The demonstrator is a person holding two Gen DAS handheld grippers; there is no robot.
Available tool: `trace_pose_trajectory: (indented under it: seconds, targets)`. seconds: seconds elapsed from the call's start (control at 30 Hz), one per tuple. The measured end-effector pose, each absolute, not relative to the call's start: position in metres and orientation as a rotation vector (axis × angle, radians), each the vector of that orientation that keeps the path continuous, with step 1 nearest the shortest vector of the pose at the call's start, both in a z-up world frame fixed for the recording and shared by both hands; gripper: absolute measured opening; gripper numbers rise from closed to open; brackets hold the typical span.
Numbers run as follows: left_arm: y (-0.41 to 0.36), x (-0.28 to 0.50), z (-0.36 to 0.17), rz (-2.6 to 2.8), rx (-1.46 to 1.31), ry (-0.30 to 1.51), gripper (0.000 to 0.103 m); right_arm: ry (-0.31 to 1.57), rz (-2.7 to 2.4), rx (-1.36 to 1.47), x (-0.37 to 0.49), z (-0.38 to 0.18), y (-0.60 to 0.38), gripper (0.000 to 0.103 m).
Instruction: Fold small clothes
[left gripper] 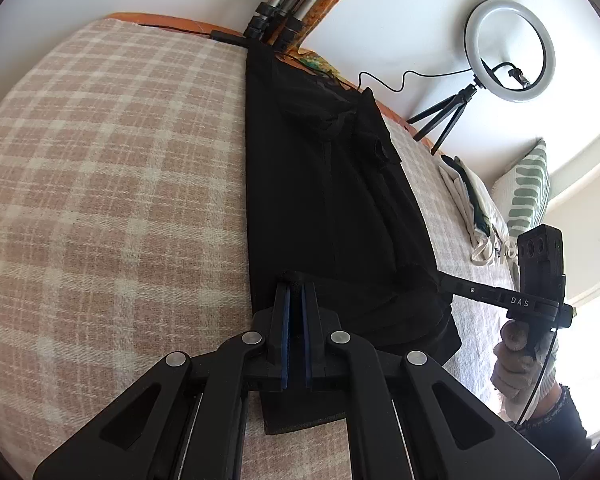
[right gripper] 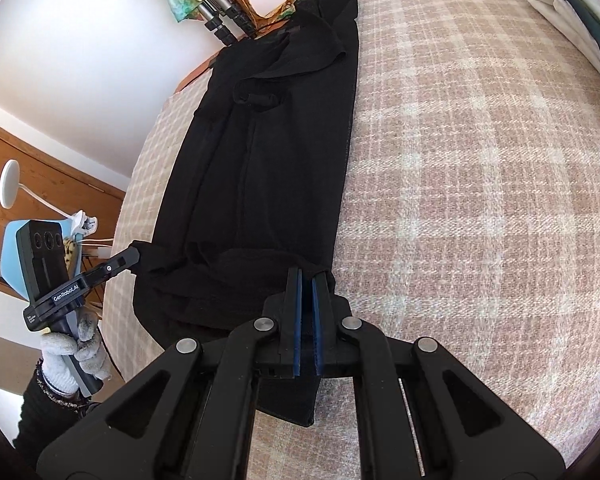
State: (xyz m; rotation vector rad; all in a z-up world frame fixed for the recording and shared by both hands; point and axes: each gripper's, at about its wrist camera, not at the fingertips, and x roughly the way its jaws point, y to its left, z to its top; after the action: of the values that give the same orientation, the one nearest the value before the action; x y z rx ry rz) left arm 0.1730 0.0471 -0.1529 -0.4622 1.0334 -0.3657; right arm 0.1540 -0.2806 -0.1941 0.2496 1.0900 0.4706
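A black garment (left gripper: 320, 184) lies stretched out lengthwise on a plaid blanket (left gripper: 120, 180), its near end folded up into a thick band. My left gripper (left gripper: 296, 282) is shut on the near left corner of that band. Further right in this view, my right gripper (left gripper: 446, 280) bites the other near corner, held by a gloved hand (left gripper: 516, 360). In the right wrist view the black garment (right gripper: 268, 152) runs away from me; my right gripper (right gripper: 307, 276) is shut on its near right corner. My left gripper (right gripper: 134, 254) pinches the left corner.
A ring light (left gripper: 508, 50) on a small tripod stands at the far right edge of the bed. Beside it lie a pile of folded cloths (left gripper: 472, 208) and a striped pillow (left gripper: 528, 196). Tripod legs (left gripper: 276, 20) stand beyond the garment's far end. A white lamp (right gripper: 10, 188) is off the bed's left side.
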Motion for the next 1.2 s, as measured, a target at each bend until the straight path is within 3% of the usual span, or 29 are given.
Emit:
trace_pose_trajectory:
  seconds: [0.1,0.2,0.37,0.73,1.2]
  targets:
    - [0.047,0.176,-0.149,-0.33,-0.411,1.039,0.015,1.067,0.466,0.218,0.147,-0.184,-0.282,0.01]
    - [0.05,0.169,-0.138,-0.336,-0.375,0.996,0.015,0.994,0.464,0.146,0.13,-0.166,-0.282,0.018]
    - [0.034,0.144,-0.126,-0.438,-0.252,0.968,0.015,0.973,0.573,0.08,0.109,-0.158,-0.271,0.019]
    - [0.005,0.145,-0.158,-0.487,-0.152,1.103,0.015,1.061,0.588,-0.074,0.111,-0.197,-0.237,0.019]
    - [0.02,0.191,-0.139,-0.318,-0.115,0.947,0.015,0.952,0.445,0.016,0.159,-0.165,-0.257,0.019]
